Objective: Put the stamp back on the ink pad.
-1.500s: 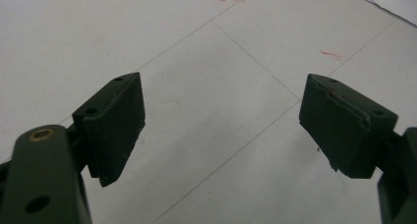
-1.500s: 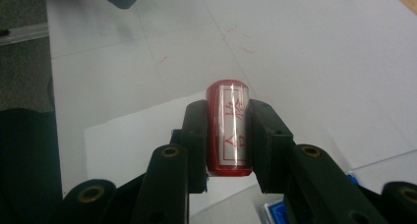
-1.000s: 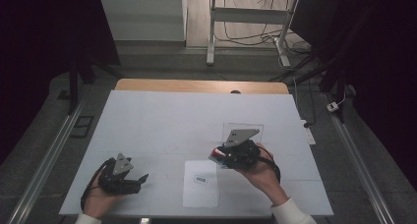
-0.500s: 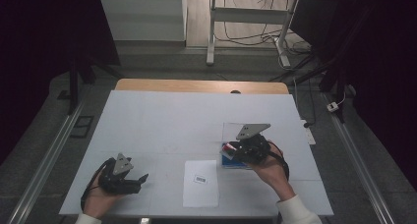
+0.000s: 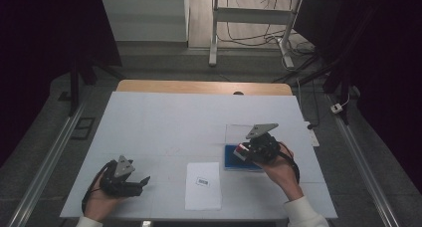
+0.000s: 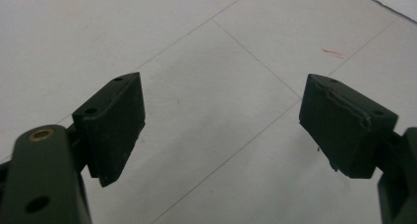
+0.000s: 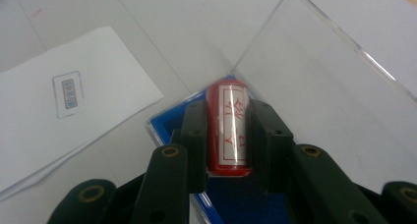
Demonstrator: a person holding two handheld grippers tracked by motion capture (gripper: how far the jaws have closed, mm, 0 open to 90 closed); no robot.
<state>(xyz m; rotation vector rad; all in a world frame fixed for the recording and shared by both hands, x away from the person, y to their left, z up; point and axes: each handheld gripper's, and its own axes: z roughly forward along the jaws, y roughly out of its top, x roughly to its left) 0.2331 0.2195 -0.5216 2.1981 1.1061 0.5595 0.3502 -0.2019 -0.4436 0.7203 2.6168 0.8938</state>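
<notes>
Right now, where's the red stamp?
Right side of the high view: the red stamp is clamped in the right gripper, over the blue ink pad, right of the paper sheet.

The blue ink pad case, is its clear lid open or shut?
Open: the clear lid stands raised behind the blue ink pad case, where the right gripper holds a red stamp.

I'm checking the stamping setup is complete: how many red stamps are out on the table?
1. The red stamp is clamped between the jaws of the right gripper, over the blue ink pad with its clear lid open. None lies near the paper sheet; the gripper could hide another.
</notes>
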